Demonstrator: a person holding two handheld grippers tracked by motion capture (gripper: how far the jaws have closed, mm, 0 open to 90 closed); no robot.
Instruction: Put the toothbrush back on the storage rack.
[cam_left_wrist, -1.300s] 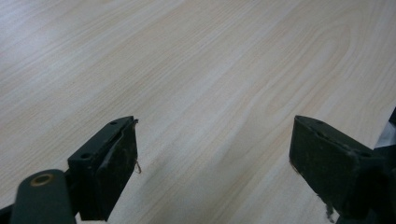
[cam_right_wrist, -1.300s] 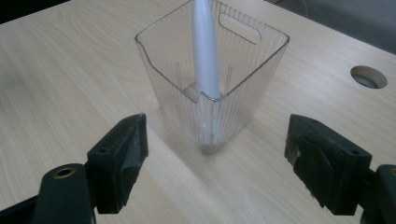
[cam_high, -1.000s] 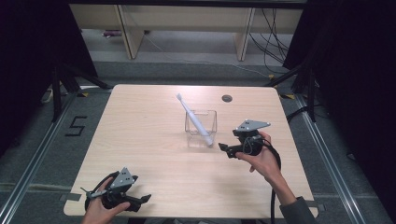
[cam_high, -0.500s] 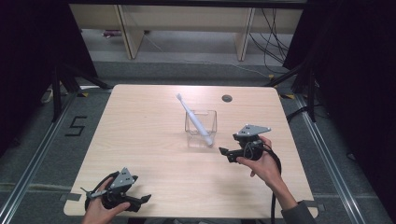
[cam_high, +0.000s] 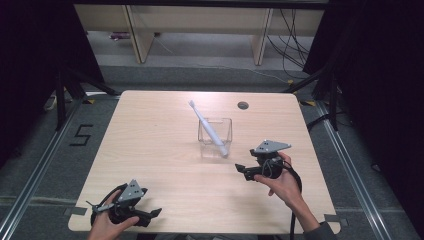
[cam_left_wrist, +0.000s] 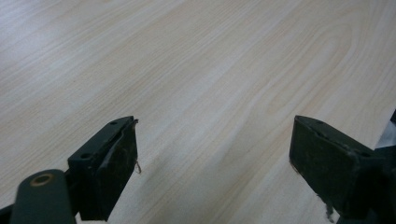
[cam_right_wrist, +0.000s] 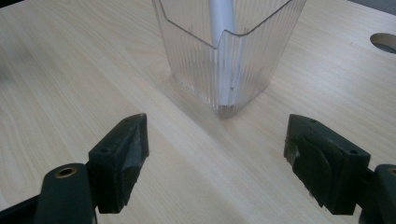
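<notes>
Toothbrush (cam_high: 209, 130) leaning in clear cup (cam_high: 216, 137), right hand-held gripper (cam_high: 242, 170) open nearby

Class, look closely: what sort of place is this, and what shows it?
Probably a lab recording station: a bare wooden table on a metal-railed floor, dark curtains at both sides, loose cables behind, and a handheld right gripper.

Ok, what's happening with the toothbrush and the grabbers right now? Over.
Both grippers open, holding nothing: left gripper near table edge, right gripper facing clear cup. Toothbrush leaning in cup. Nothing between.
</notes>
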